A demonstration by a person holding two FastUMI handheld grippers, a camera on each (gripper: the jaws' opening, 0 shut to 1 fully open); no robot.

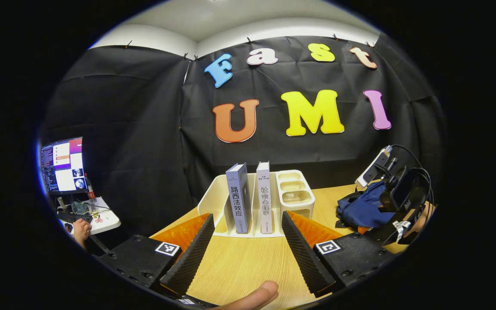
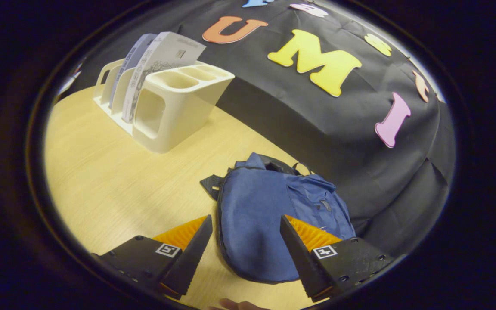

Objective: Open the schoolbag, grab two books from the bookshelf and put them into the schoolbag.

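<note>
Two books stand upright in a cream bookshelf (image 1: 218, 202) on the wooden table: a blue-grey book (image 1: 239, 198) on the left and a white book (image 1: 265, 198) beside it. My left gripper (image 1: 246, 254) is open, low over the table in front of them, apart from both. The blue schoolbag (image 2: 269, 215) lies flat on the table, and also appears at the right in the left gripper view (image 1: 362, 209). My right gripper (image 2: 246, 254) is open just above the bag's near end, nothing between its fingers. The same bookshelf (image 2: 179, 112) with the books (image 2: 157, 64) sits at upper left there.
The bookshelf's right end has several small empty compartments (image 1: 293, 189). The black cloth wall stands right behind shelf and bag. A side desk with a monitor (image 1: 63, 165) and a person's hand (image 1: 81, 230) sits far left. The other gripper with cables (image 1: 398, 202) hovers by the bag.
</note>
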